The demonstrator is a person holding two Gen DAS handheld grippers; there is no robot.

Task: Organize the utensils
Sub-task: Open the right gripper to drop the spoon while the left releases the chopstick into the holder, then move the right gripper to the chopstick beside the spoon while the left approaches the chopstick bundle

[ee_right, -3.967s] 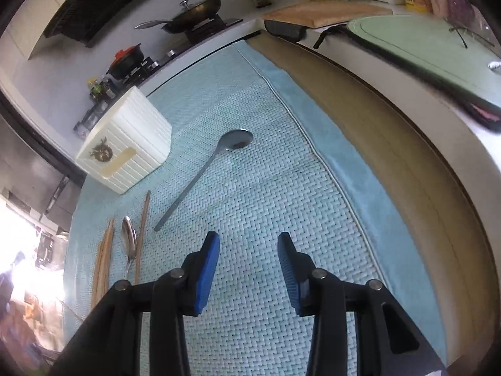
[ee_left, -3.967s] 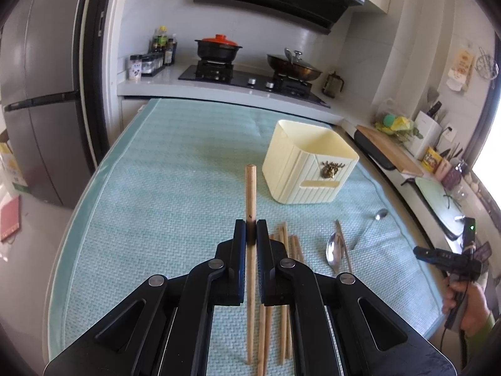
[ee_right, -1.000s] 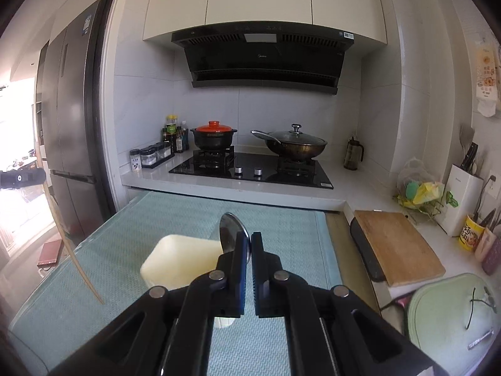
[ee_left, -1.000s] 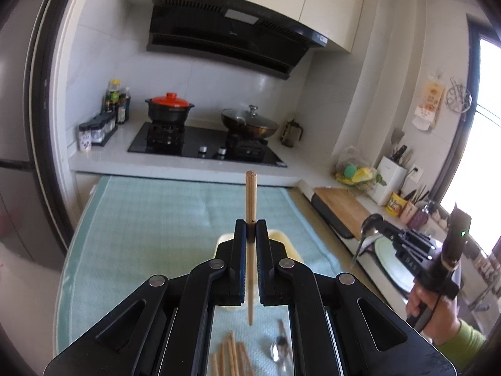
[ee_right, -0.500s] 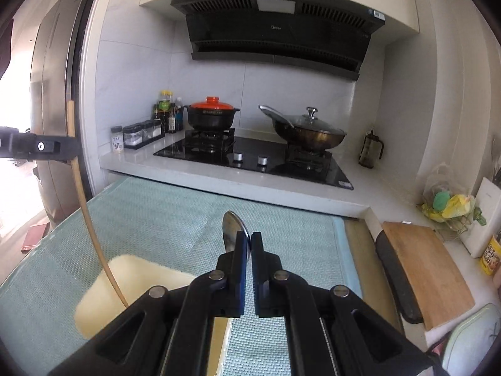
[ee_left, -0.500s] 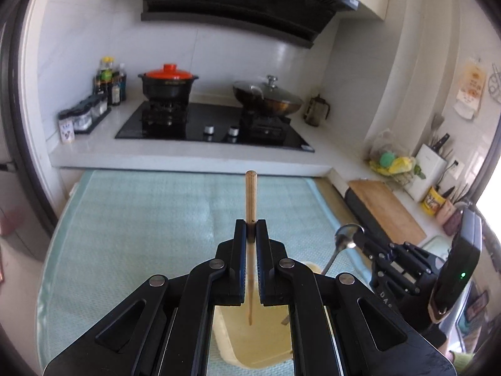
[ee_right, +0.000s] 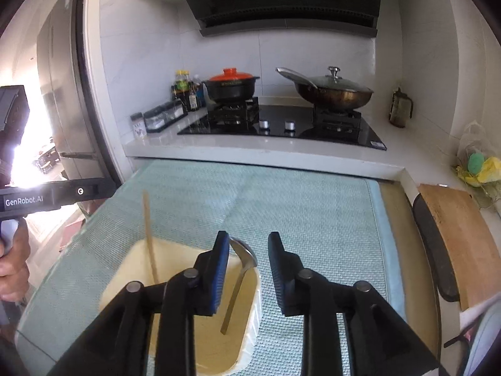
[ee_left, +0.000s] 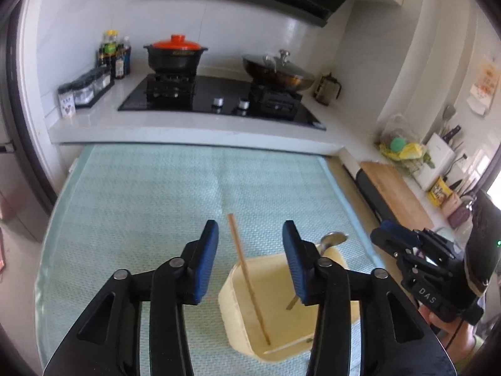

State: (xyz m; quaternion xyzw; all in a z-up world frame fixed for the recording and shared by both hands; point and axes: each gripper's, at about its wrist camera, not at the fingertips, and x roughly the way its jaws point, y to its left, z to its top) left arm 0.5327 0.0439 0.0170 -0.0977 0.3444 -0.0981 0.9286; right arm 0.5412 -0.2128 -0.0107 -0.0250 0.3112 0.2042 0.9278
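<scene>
1. Because the left gripper (ee_left: pixel 247 260) has its blue fingers (ee_left: pixel 205 260) spread wide with nothing between them, the wooden chopstick (ee_left: pixel 247 277) in the left wrist view stands alone inside the cream holder (ee_left: pixel 247 335). It leans, its bottom end on the holder's floor, its top poking out over the rim.
2. The chopstick is thin, straight and light. If a finger bumps it on the way out, I think it could flip over the rim, or the light holder could tip.
3. The spoon (ee_left: pixel 332 239) is shiny metal with a round bowl, and it leans on the far side. The right gripper (ee_left: pixel 416 253) is close by, so the two tools could knock together.
4. In the right wrist view, the right gripper (ee_right: pixel 247 260) also has its fingers spread, and the spoon (ee_right: pixel 242 269) rests in the holder (ee_right: pixel 250 335) with its bowl up, just in front of the left finger.
5. The spoon is smooth and slippery, so a nudge from that finger could make it slide or clatter.
6. The holder looks like smooth plastic with rounded corners. It sits on a bumpy, soft green mat (ee_right: pixel 313 206) over the counter, which may help stop it sliding.
</scene>
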